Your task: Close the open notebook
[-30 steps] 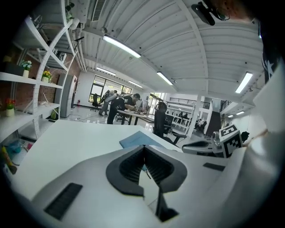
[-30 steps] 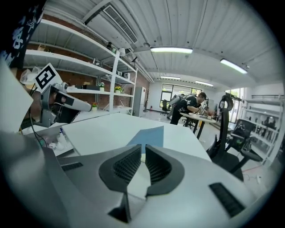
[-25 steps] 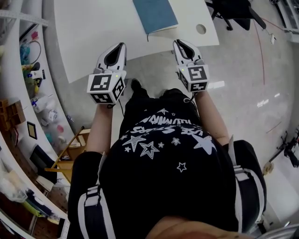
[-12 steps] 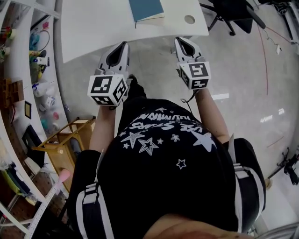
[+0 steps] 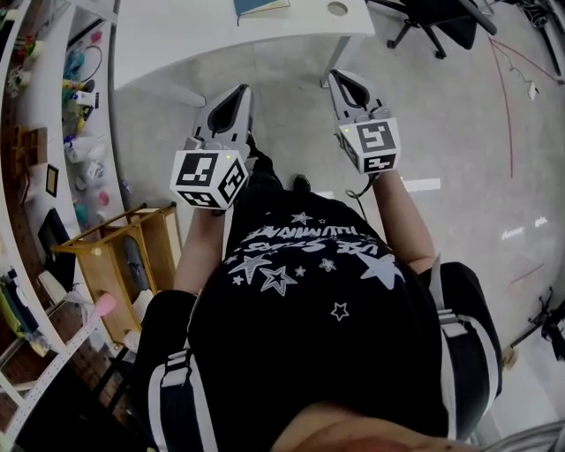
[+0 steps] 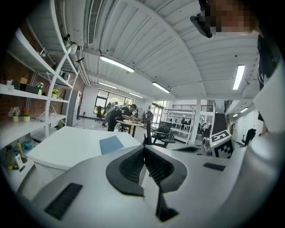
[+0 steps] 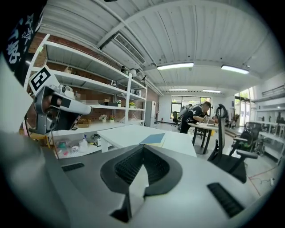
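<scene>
The notebook (image 5: 260, 5) lies shut, blue cover up, on the white table (image 5: 177, 35) at the top edge of the head view. It also shows as a blue slab far ahead in the left gripper view (image 6: 111, 144) and the right gripper view (image 7: 153, 139). My left gripper (image 5: 240, 91) hangs over the floor, well short of the table, its jaws shut and empty (image 6: 143, 149). My right gripper (image 5: 340, 78) is beside it, also over the floor, shut on nothing (image 7: 142, 149).
White shelves (image 5: 79, 97) with bottles and small items run along the left. A wooden stool (image 5: 115, 265) stands at my left side. A black office chair (image 5: 433, 26) is right of the table. People work at a far desk (image 6: 118, 113).
Both grippers and I have drawn back from the table: it and the notebook slid toward the top of the head view, and the grippers now hang over bare floor.
</scene>
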{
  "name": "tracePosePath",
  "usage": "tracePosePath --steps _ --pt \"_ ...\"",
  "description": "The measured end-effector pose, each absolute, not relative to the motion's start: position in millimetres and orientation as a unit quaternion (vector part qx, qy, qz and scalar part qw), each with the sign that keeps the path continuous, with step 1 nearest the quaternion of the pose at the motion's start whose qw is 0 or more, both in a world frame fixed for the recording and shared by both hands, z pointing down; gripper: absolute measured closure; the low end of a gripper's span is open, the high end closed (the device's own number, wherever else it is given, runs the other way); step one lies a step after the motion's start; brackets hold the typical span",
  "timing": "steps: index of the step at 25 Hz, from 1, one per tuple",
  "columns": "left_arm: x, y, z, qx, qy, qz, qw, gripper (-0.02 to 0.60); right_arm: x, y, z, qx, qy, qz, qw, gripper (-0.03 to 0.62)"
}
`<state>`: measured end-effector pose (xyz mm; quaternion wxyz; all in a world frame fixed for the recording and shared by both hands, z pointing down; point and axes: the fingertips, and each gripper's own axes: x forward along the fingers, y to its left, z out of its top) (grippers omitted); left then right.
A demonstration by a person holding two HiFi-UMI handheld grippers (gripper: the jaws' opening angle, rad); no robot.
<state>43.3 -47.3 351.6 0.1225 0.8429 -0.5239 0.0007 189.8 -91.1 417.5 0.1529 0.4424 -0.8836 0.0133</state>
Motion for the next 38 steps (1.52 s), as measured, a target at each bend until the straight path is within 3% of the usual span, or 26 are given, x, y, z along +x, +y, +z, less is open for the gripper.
tracePosePath --steps 12,26,38 --pt "57.4 14.7 342.4 0.857 -0.501 -0.01 0.118 0.569 184.0 -24.7 409.1 0.447 -0.883 0.01 0.141 0.586" --pt "-6.4 132.4 334.6 0.865 -0.485 -0.029 0.125 0.569 109.9 105.7 388.3 0.443 -0.883 -0.005 0.155 0.586" --pt "-44.7 214.2 340.5 0.868 -0.48 -0.038 0.12 0.569 85.4 195.8 399.0 0.46 -0.875 0.01 0.15 0.586"
